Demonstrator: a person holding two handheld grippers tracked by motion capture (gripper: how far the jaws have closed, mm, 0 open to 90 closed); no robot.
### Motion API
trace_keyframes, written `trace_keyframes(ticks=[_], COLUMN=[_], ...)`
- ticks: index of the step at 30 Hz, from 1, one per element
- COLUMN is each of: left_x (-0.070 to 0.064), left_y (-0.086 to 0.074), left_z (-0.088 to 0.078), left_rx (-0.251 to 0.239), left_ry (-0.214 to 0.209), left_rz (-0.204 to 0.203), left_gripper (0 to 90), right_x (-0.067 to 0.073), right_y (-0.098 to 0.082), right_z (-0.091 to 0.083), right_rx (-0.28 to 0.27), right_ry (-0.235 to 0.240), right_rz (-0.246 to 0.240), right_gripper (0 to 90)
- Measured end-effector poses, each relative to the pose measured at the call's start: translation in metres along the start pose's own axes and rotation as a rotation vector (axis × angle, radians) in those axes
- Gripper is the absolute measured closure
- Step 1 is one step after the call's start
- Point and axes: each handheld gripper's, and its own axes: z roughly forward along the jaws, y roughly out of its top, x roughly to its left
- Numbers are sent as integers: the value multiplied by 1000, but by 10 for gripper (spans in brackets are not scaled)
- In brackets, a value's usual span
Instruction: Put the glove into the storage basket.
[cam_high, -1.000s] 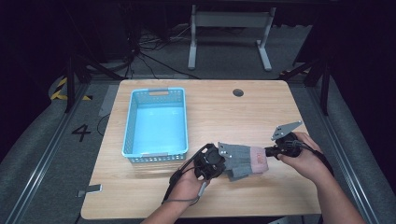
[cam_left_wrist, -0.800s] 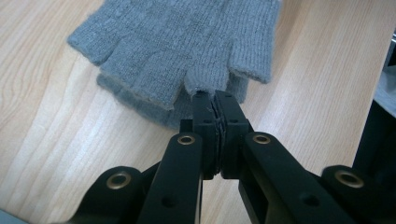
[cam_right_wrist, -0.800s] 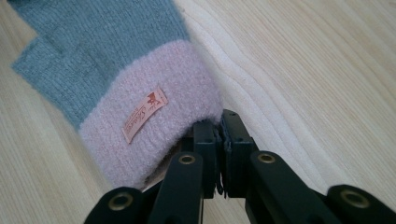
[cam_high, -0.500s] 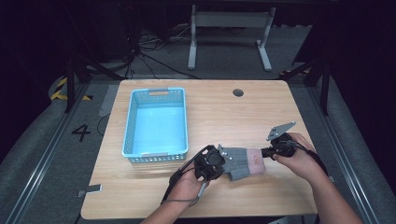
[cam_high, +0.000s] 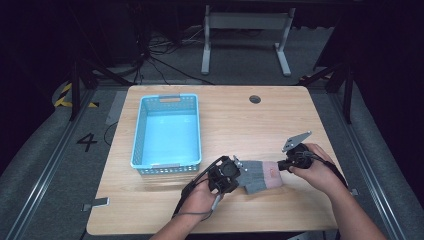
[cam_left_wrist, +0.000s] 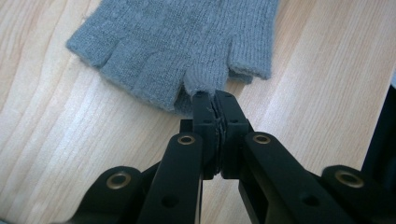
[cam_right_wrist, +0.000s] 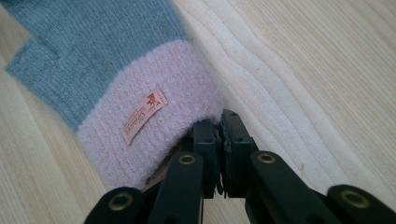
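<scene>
Glove flat on table near front edge, right of basket. Left gripper clamped on finger end, right gripper on pink cuff; probably stretching it flat to fold or lift.

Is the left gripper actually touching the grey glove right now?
Touching. In the left gripper view the left gripper has its jaws shut on the end of one finger stub of the glove, with the knit pinched between the pads.
</scene>
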Motion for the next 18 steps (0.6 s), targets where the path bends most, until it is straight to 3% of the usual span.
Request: trace_keyframes(ticks=[13, 18], left_x=[5, 8], left_y=[-2, -4], left_z=[9, 8], left_rx=[20, 21], left_ry=[2, -16], left_rz=[-11, -24], left_gripper=[870, 781], right_x=[-2, -4], right_y=[-3, -5], right_z=[7, 7], right_rx=[18, 22], right_ry=[-4, -48], right_rz=[5, -1], right_gripper=[861, 799])
